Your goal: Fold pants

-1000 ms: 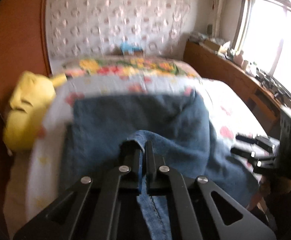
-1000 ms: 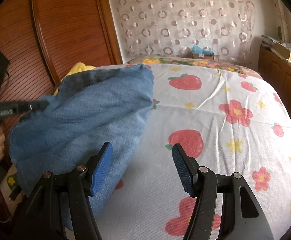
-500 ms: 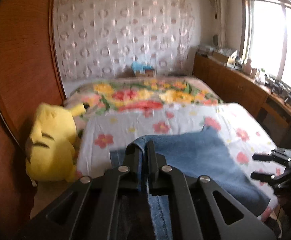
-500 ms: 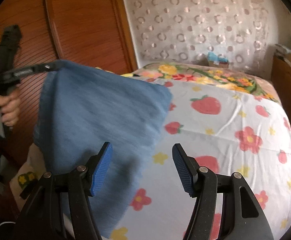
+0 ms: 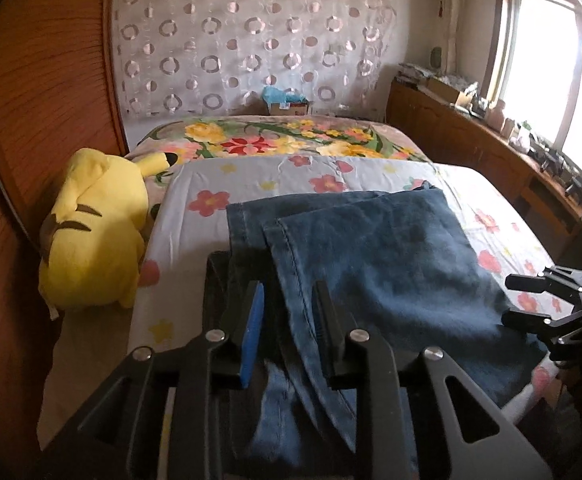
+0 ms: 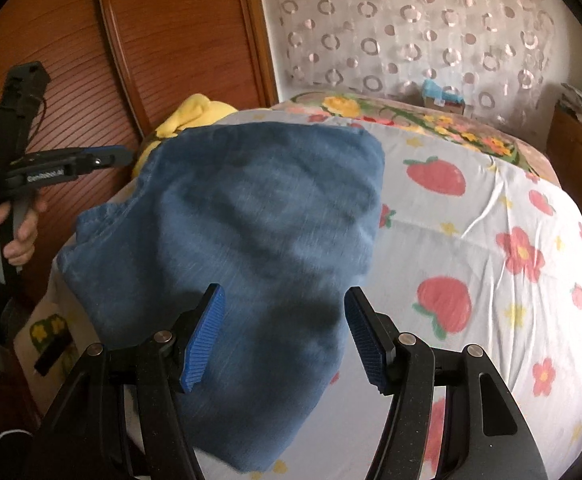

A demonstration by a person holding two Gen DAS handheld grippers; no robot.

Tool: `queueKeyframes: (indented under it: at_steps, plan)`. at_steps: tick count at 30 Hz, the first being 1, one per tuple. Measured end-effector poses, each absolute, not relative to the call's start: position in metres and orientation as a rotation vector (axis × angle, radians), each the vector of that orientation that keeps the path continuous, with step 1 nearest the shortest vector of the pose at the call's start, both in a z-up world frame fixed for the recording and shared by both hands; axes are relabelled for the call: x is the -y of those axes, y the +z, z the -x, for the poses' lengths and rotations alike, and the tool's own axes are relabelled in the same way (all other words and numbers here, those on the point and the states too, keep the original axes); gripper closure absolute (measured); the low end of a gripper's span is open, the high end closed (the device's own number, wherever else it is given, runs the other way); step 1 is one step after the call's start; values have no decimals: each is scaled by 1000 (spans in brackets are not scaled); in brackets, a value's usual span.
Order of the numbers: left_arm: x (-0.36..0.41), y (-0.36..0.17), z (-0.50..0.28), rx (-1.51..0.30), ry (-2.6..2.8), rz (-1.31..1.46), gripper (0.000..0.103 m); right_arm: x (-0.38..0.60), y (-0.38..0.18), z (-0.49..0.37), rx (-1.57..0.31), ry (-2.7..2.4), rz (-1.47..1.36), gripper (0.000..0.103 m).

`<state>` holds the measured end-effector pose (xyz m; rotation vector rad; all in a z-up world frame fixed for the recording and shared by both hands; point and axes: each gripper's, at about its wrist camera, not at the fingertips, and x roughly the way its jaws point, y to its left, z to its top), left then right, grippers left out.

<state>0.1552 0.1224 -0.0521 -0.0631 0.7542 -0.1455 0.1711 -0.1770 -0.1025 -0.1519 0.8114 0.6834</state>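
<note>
Pants (image 5: pixel 371 248) laid doubled on bed (image 5: pixel 251 176), ahead of both tongs. Left gripper (image 5: pixel 287 312) parted, denim loose between (likely let go). Right gripper (image 6: pixel 283 332) wide, empty.

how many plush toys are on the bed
1. The yellow plush lies at the bed's left edge against the wooden wall, beside the jeans; in the right wrist view only its top shows behind them. Others may be hidden.

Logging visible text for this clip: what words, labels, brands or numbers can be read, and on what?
"GenRobot.ai", roughly; small and soft: white print on the side of the left gripper, right wrist view.
Print on the small box by the curtain: too blurred to read.
Nothing legible on the jeans.
</note>
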Motion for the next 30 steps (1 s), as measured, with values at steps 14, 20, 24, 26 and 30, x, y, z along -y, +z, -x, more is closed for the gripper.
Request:
queueKeyframes:
  at_steps: [14, 20, 24, 26, 30]
  plan:
    - [-101, -88, -84, -799, -207, 150, 80, 209, -92, -114, -771, 642, 119, 40]
    - [-93, -105, -85, -843, -204, 141, 80, 220, -94, -101, -779, 632, 131, 40]
    - [-91, -108, -85, -852, -209, 158, 80, 222, -103, -97, -795, 627, 155, 40]
    - [-91, -110, -84, -853, -218, 178, 80, 220, -109, -98, -809, 631, 157, 40]
    - [-87, -111, -83, -843, -231, 188, 80, 217, -116, -104, -808, 619, 136, 40]
